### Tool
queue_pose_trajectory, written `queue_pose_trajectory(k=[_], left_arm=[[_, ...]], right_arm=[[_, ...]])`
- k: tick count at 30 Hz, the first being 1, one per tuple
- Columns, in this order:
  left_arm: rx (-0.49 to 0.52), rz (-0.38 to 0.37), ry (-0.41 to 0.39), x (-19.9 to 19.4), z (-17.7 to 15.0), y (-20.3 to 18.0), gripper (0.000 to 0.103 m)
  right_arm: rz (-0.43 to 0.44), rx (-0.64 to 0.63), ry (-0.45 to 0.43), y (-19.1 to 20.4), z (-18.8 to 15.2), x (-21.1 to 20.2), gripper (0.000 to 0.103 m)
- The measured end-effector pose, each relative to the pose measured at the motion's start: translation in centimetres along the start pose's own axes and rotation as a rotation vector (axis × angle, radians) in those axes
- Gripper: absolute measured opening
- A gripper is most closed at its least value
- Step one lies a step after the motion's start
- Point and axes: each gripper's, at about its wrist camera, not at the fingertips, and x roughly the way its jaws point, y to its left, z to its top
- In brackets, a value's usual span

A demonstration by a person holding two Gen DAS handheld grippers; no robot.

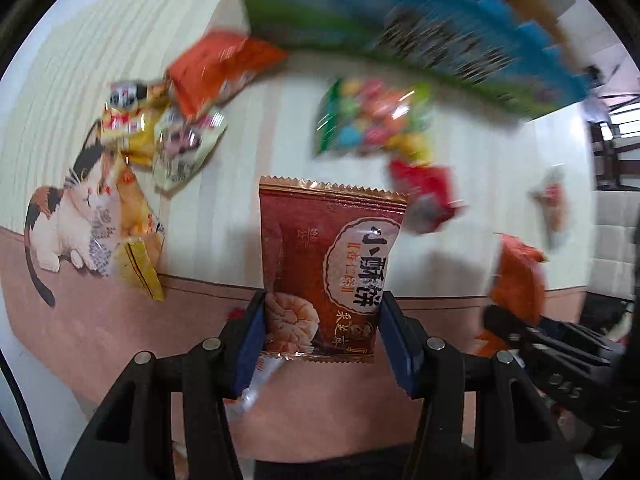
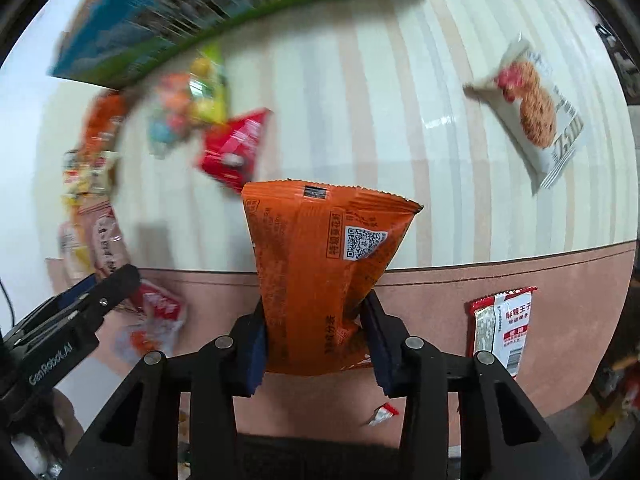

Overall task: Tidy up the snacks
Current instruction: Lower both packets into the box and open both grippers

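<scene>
My left gripper (image 1: 322,320) is shut on a dark red snack packet (image 1: 328,264) with a shrimp picture, held upright above the table. My right gripper (image 2: 316,324) is shut on an orange snack packet (image 2: 320,276) with a QR code, also held above the table. The orange packet shows in the left wrist view (image 1: 520,276) at the right, with the right gripper (image 1: 496,320) under it. The left gripper shows in the right wrist view (image 2: 120,280) at the left. A blue-green box (image 1: 360,12) stands at the back of the table and also shows in the right wrist view (image 2: 200,4).
Loose snack packets lie on the striped tablecloth (image 2: 360,120): a colourful candy bag (image 1: 372,120), a red packet (image 1: 428,196), an orange packet (image 1: 216,68), a pile at left (image 1: 132,128), a white cookie packet (image 2: 536,116) and a red-white packet (image 2: 500,328). A cat print (image 1: 64,216) is on the cloth.
</scene>
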Motion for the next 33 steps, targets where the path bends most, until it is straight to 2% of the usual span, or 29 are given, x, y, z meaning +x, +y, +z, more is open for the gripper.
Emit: queue_pose_trajectory(k=[3,7,10,12,15,17,21,23,29,33], left_arm=[[0.006,-0.065,-0.067,-4.4,0.8,-0.9,0.052],[0.033,-0.145,-0.162,-10.8,4.2,-2.4,0.052],[0.056,-0.163,-0.188,-12.0,8.0,-4.4,0.052],[0.078,-0.145,-0.199,-12.9,10.6,-4.4,0.052],[0.084,-0.092,-0.205,-12.1,15.4,-5.3,0.052],[0.079,-0.066,-0.172,-10.7,19.0,-5.1,0.052],[0.076,-0.008,-0.143,-8.2,24.5,-4.9,0.052],[0.081,0.015,-0.125,-6.8,26.8,-4.7,0.052],[0.083,0.059,-0.067,-3.4,32.0,-4.3,0.052],[0.091,0.087,-0.047,-1.7,33.7,-3.8,0.052]], right_arm=[[0.05,-0.028,-0.046,0.0,0.2,-4.6,0.045],[0.108,-0.059,-0.153,0.8,2.3,-11.6,0.045],[0.13,-0.073,-0.231,1.9,5.3,-16.1,0.045],[0.108,-0.085,-0.28,2.6,7.7,-17.7,0.045],[0.043,-0.083,-0.339,4.2,12.9,-18.6,0.045],[0.022,-0.059,-0.351,4.0,16.4,-18.7,0.045],[-0.043,-0.024,-0.334,3.1,23.3,-17.0,0.045],[-0.063,-0.01,-0.32,3.0,25.7,-16.1,0.045],[-0.125,0.021,-0.276,2.5,31.9,-13.2,0.045],[-0.151,0.024,-0.251,2.2,34.3,-11.1,0.045]])
